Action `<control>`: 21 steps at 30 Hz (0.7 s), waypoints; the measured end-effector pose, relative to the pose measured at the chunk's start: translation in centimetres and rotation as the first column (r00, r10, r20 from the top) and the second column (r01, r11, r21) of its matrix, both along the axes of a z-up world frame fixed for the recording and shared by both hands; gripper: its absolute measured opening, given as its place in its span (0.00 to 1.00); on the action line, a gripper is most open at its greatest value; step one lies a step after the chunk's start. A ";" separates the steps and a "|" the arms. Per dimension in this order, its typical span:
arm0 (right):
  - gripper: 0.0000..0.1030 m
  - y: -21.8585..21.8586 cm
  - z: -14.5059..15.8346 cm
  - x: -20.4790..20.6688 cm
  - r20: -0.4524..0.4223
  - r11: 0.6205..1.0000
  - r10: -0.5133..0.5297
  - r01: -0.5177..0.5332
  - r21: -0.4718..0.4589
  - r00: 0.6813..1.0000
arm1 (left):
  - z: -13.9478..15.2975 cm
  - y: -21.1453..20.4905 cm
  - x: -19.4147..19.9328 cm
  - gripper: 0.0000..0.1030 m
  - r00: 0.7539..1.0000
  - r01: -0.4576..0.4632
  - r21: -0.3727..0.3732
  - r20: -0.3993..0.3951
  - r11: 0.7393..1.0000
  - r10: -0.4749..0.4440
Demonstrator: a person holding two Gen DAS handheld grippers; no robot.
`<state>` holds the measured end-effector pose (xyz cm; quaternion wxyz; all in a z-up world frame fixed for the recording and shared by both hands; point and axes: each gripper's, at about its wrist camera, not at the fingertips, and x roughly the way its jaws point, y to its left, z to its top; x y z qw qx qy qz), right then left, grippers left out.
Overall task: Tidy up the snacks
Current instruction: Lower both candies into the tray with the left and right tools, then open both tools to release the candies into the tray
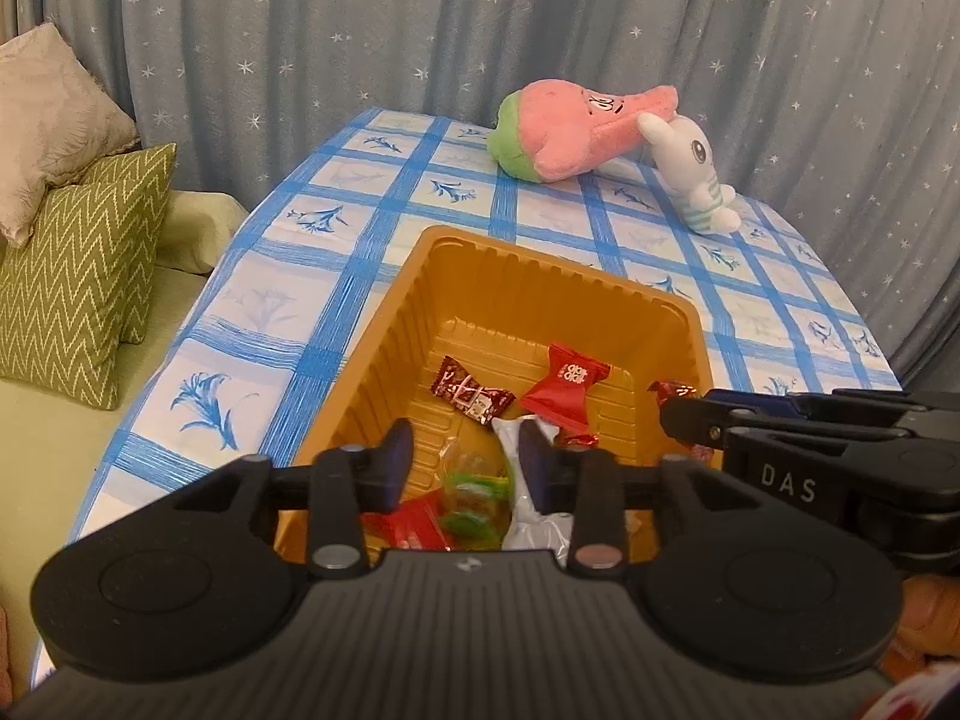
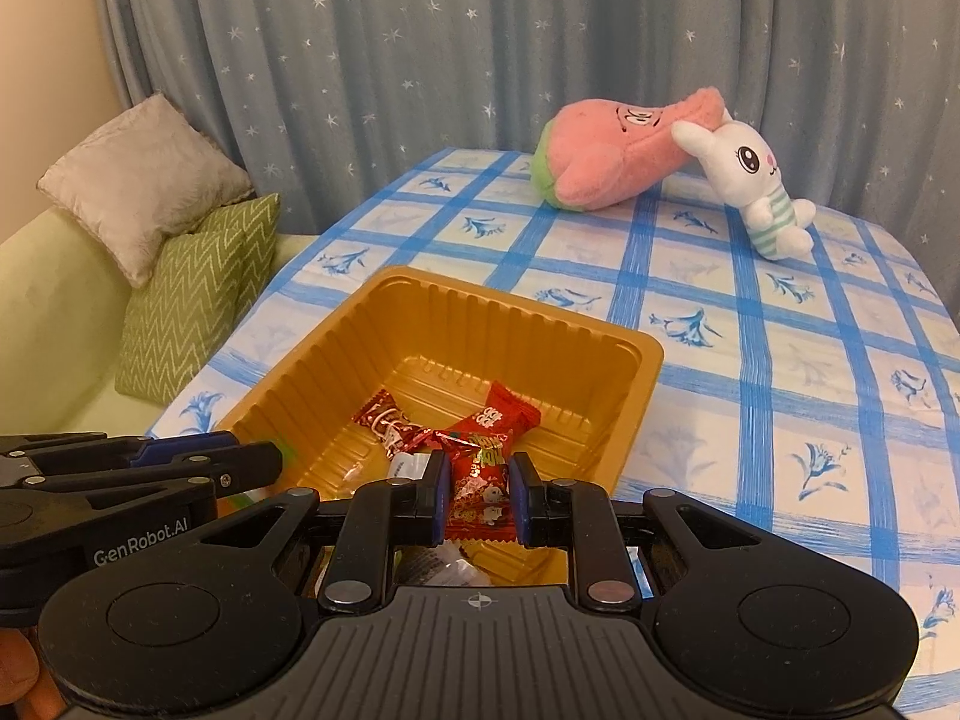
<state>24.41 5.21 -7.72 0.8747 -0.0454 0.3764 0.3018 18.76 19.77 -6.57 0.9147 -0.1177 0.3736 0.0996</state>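
Orange tray [image 2: 630, 384] near the front-left corner of the checked worktop [image 2: 780, 360], collecting wrapped snacks. Right tool [image 2: 478, 495] clenched on a red snack packet [image 2: 480, 489], poised over the tray's near edge, presumably for dropping in. Left tool [image 1: 465, 471] spread apart above a green-wrapped candy [image 1: 474, 495] and a white packet [image 1: 528, 516] already inside, gripping nothing. Plush toys [image 2: 660, 162] at the far edge, well apart.

The tray [image 2: 630, 384] is golden orange with ribbed walls. The tablecloth [image 2: 780, 372] has blue checks over white squares with blue flower prints. The curtain [image 2: 480, 48] is grey-blue with white stars. One plush [image 2: 618, 156] is pink and green; the rabbit [image 2: 756, 180] is white with green stripes. One cushion [image 2: 198, 294] is green zigzag.
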 end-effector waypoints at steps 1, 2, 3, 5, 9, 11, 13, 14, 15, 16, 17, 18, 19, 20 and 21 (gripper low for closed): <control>0.20 0.0 0.0 0.0 0.000 1.000 0.000 0.000 0.001 1.000 | 0.0 0.1 0.0 0.34 1.000 -0.002 -0.001 -0.002 1.000 0.002; 0.20 0.0 0.0 0.0 -0.001 1.000 0.001 -0.001 0.001 1.000 | 0.0 0.1 -0.1 0.34 1.000 -0.002 0.001 -0.002 1.000 0.002; 0.20 0.0 0.0 0.0 -0.001 1.000 0.002 -0.002 0.001 1.000 | 0.0 0.1 -0.2 0.34 1.000 -0.002 0.004 -0.002 1.000 0.002; 0.20 0.1 0.0 0.0 -0.001 1.000 0.004 -0.004 0.002 1.000 | 0.1 0.1 -0.3 0.34 1.000 0.000 0.006 -0.002 1.000 0.000; 0.20 0.2 0.0 0.0 -0.001 1.000 0.007 -0.007 0.006 1.000 | 0.2 0.3 -0.6 0.34 1.000 0.000 0.009 0.000 1.000 0.000; 0.20 0.3 0.1 -0.1 0.003 1.000 0.008 -0.008 0.009 1.000 | 0.2 0.4 -0.7 0.34 1.000 0.000 0.011 0.000 1.000 0.000; 0.20 0.4 0.2 -0.1 0.006 1.000 0.012 -0.012 0.019 1.000 | 0.2 0.4 -0.8 0.34 1.000 -0.001 0.011 -0.001 1.000 0.001; 0.21 0.5 0.3 -0.1 0.008 1.000 0.017 -0.017 0.024 1.000 | 0.2 0.5 -0.8 0.34 1.000 -0.002 0.012 -0.001 1.000 0.002; 0.21 0.6 0.3 -0.1 0.011 0.999 0.019 -0.019 0.027 1.000 | 0.2 0.5 -0.8 0.34 1.000 -0.002 0.013 -0.002 1.000 0.002; 0.21 0.6 0.4 -0.1 0.014 0.999 0.020 -0.021 0.031 1.000 | 0.2 0.6 -0.9 0.34 1.000 -0.004 0.016 -0.001 1.000 0.004; 0.21 0.7 0.4 -0.1 0.015 0.999 0.024 -0.024 0.043 1.000 | 0.2 0.7 -1.0 0.34 1.000 -0.004 0.019 0.000 1.000 0.004; 0.21 0.8 0.5 0.1 0.009 0.998 0.030 -0.030 0.051 1.000 | 0.3 0.8 -1.1 0.35 1.000 -0.004 0.022 0.001 1.000 0.004; 0.21 0.8 0.5 0.2 0.002 0.998 0.035 -0.035 0.059 0.999 | 0.2 0.9 -1.2 0.35 1.000 -0.005 0.028 0.001 1.000 0.005; 0.21 0.8 0.5 0.3 -0.001 0.997 0.031 -0.030 0.067 1.000 | 0.2 1.0 -1.3 0.35 1.000 -0.007 0.034 -0.001 0.999 0.007; 0.25 0.7 0.5 0.5 -0.001 0.997 0.020 -0.020 0.073 1.000 | 0.2 1.0 -1.4 0.36 1.000 -0.009 0.036 -0.002 0.999 0.009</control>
